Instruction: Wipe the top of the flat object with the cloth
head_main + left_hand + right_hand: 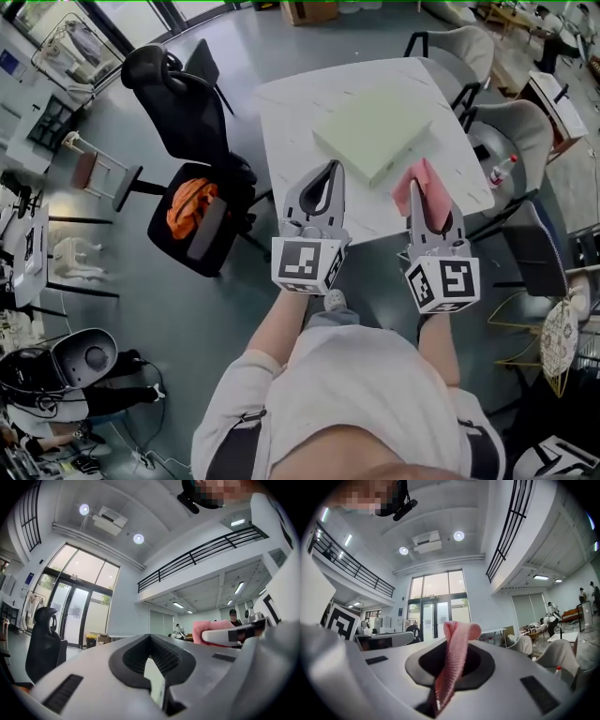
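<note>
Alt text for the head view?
Seen from above, a person's right hand-held gripper grips a pink cloth at the edge of a white table, the left hand-held gripper shut and empty beside it. A pale green flat slab lies on the table.

A white, faintly veined tabletop [298, 131] stands on the grey floor [178, 319]. A pale green flat slab [375, 131] lies on it, set askew toward its far right side.

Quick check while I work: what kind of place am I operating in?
Probably an open-plan workshop or lab hall: a railed mezzanine, tall glass entrance doors, and a black office chair beside a white table.
</note>
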### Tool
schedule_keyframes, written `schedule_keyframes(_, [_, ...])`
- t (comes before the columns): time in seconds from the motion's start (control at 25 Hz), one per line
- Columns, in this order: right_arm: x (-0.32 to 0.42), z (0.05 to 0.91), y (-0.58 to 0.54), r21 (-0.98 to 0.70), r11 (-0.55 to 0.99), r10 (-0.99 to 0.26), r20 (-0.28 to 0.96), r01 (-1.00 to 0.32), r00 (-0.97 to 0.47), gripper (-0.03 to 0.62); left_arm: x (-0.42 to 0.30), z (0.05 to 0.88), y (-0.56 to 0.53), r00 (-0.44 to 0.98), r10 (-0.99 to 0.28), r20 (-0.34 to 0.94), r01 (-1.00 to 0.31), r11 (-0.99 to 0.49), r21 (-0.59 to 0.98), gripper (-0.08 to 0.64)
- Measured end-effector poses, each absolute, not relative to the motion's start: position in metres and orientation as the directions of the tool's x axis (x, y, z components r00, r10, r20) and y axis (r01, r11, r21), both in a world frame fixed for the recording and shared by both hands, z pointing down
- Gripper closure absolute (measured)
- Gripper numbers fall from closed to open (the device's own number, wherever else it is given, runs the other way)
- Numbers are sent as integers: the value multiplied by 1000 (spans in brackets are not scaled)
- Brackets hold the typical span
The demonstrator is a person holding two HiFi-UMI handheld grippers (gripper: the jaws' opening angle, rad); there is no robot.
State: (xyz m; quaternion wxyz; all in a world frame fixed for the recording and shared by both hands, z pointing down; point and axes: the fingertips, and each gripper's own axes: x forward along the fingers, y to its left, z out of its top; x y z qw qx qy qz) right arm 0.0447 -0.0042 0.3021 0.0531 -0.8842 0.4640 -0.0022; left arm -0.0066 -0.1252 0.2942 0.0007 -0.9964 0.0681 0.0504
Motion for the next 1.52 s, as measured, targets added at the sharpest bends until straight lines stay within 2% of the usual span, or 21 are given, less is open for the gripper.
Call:
schedule_keyframes(0.36, [53,305,-49,-87,-611,-788,-32,-787,615,561,10,299,-175,991,-80,-106,-77,-996,33,546])
schedule_keyframes(0.68, [69,308,-70,-82,-616,-785,-17,-783,619,561,25,304,-198,991,-85,-108,-80,-995,53,546])
schedule_keyframes(1.08, [114,308,-120,-76,-505,-862,-5,-860,507,561,50,309,-234,974,-209,-90,-204,-977,61,545])
schedule_keyframes(1.52, [184,316,-173,-65,-281,-959,63,-958,277,561,96,313,-254,905,-419,-71,-413,-907,87,545])
